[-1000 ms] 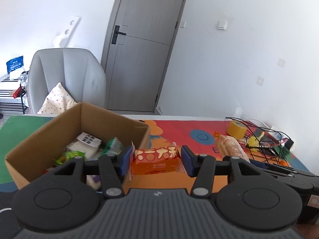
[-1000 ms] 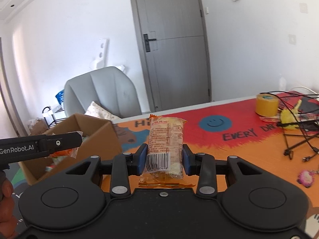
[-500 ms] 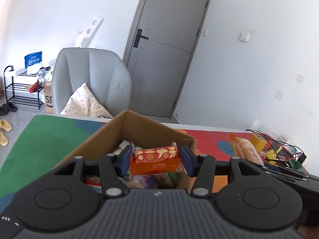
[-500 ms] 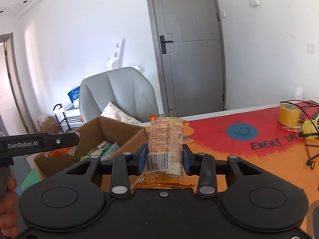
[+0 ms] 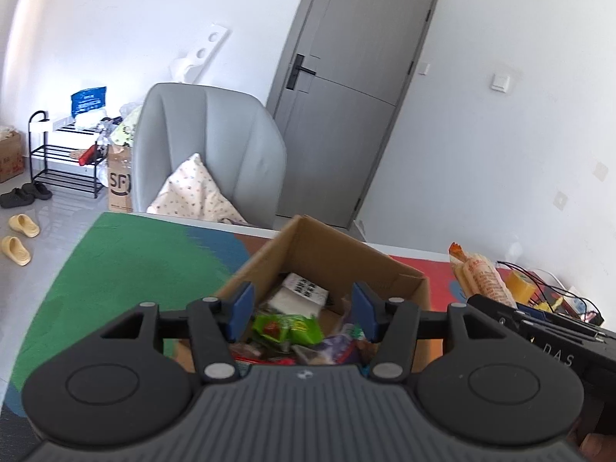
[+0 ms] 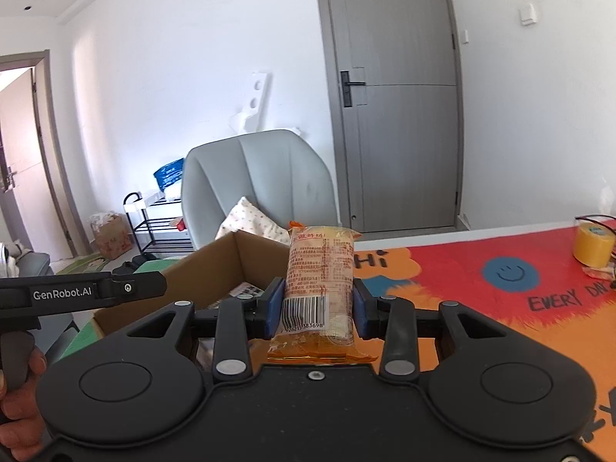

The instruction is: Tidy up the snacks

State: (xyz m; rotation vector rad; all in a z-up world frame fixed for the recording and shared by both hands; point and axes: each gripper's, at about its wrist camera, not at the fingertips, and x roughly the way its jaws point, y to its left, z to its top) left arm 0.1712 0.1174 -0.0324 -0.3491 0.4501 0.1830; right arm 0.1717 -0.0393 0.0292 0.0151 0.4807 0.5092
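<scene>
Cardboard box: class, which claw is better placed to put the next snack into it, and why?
Right. The right claw grips a snack packet beside the cardboard box; the left claw, opening above the box, holds nothing.

Cardboard box (image 5: 389, 269) on bench (image 5: 127, 269), snack packets (image 5: 288, 327) inside box. Left tool (image 5: 302, 308) above box, nothing between opening jaws. Right tool (image 6: 313, 304) right of box, packet (image 6: 319, 288) upright between pads. Chair (image 5: 208, 146) behind box, cushion (image 5: 192, 192) on chair. Tape roll (image 6: 593, 244) on bench, far right of box.
</scene>
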